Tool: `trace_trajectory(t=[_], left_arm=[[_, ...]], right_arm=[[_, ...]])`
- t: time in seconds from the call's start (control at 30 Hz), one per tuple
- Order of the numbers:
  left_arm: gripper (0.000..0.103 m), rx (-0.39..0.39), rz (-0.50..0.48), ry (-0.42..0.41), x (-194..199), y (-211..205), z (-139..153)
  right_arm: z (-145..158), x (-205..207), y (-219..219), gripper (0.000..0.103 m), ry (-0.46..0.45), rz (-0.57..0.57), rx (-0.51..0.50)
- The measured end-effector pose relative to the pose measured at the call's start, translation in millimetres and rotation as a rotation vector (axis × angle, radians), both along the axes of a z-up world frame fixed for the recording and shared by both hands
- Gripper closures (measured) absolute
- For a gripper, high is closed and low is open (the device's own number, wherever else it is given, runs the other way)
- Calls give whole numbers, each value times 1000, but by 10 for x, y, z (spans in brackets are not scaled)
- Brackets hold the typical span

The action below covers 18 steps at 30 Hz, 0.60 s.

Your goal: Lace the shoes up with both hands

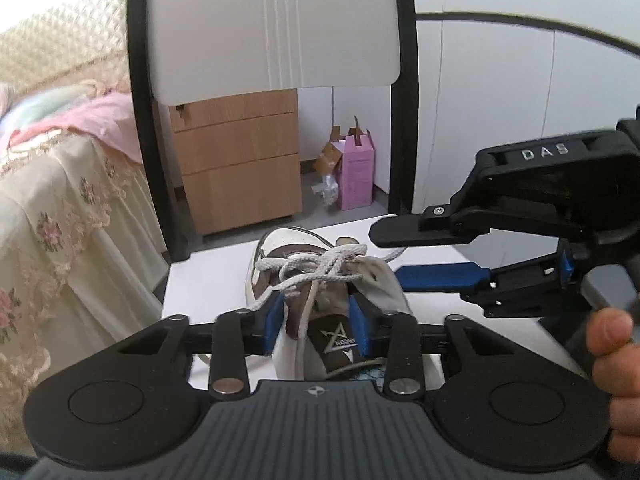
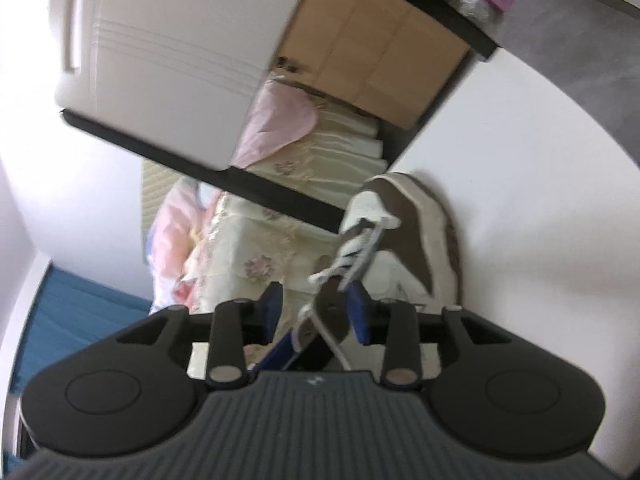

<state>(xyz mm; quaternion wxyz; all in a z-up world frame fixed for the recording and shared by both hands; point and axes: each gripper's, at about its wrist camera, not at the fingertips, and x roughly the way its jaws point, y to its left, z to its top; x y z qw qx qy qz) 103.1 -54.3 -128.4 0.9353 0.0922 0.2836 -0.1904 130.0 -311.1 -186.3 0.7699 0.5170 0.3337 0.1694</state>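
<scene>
A white and brown sneaker [image 1: 280, 248] lies on the white table [image 1: 208, 280], toe pointing away, with white laces [image 1: 316, 268] bunched over its throat. My left gripper [image 1: 316, 322] is open, its blue pads on either side of the logo tongue [image 1: 336, 340]. From the right comes my right gripper [image 1: 386, 256], also open, and a loose lace end [image 1: 396, 254] runs between its fingertips. In the right wrist view the sneaker [image 2: 420, 232] lies ahead of the right gripper [image 2: 316, 308]. The laces [image 2: 360, 252] hang just beyond the pads, and a left gripper finger [image 2: 288, 348] crosses below.
A white chair back with a black frame [image 1: 276, 28] stands right behind the table. Beyond it are a wooden drawer unit [image 1: 240, 168] and a pink box [image 1: 356, 176] on the floor. A bed with a floral cover [image 1: 52, 208] lies left. A hand [image 1: 612, 344] holds the right gripper.
</scene>
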Motion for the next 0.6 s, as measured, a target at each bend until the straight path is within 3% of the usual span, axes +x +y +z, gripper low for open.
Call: trace_trajectory(t=[0.1, 0.23, 0.37, 0.6], left_arm=[[86, 18, 17, -6, 35, -37, -32], [90, 14, 42, -13, 58, 6, -42], [90, 28, 52, -28, 32, -11, -56], [93, 23, 94, 2, 63, -6, -77]], right_arm=[[-28, 40, 8, 65, 23, -27, -6], [-46, 95, 1, 71, 27, -61, -11], [-72, 111, -16, 100, 32, -74, -35], [-15, 75, -42, 101, 5, -88, -114]])
